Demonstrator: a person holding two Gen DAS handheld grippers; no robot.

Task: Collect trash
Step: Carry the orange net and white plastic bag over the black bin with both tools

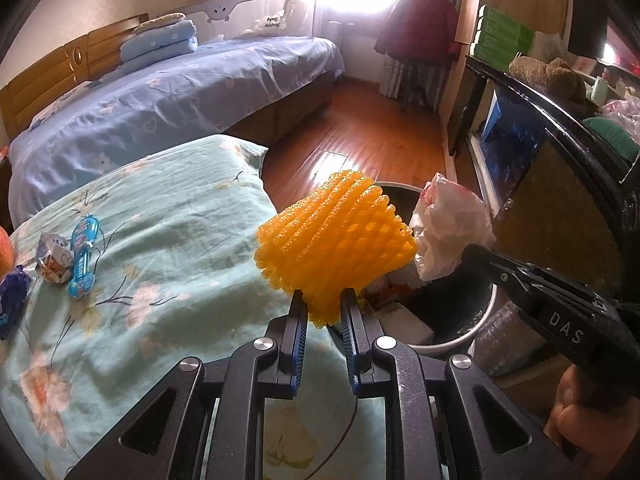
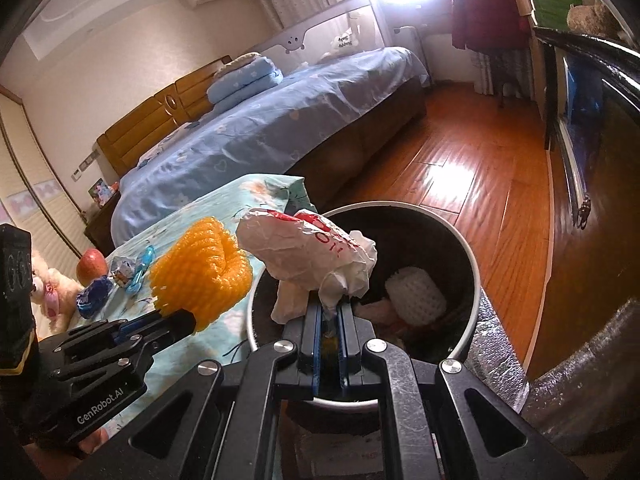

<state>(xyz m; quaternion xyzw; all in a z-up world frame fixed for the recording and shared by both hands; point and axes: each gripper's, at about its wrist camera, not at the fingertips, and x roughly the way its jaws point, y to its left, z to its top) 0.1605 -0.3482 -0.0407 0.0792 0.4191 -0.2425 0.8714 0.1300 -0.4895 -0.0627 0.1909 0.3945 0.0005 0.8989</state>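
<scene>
My left gripper [image 1: 323,301] is shut on an orange foam fruit net [image 1: 336,236], held above the edge of the floral bedcover [image 1: 160,240]. In the right wrist view the same net [image 2: 200,272] hangs just left of the round dark trash bin [image 2: 476,280]. My right gripper [image 2: 330,307] is shut on a crumpled white plastic bag with red print [image 2: 316,252], held over the bin's near-left rim. The bin holds a white foam net [image 2: 416,296] and other scraps. On the bedcover lie several wrappers [image 1: 84,260].
An apple [image 2: 92,266] and a plush toy [image 2: 48,288] sit at the bedcover's far left. A blue-sheeted bed [image 1: 180,92] stands behind. Wooden floor [image 2: 460,152] stretches beyond the bin, and a dark cabinet [image 1: 560,140] runs along the right.
</scene>
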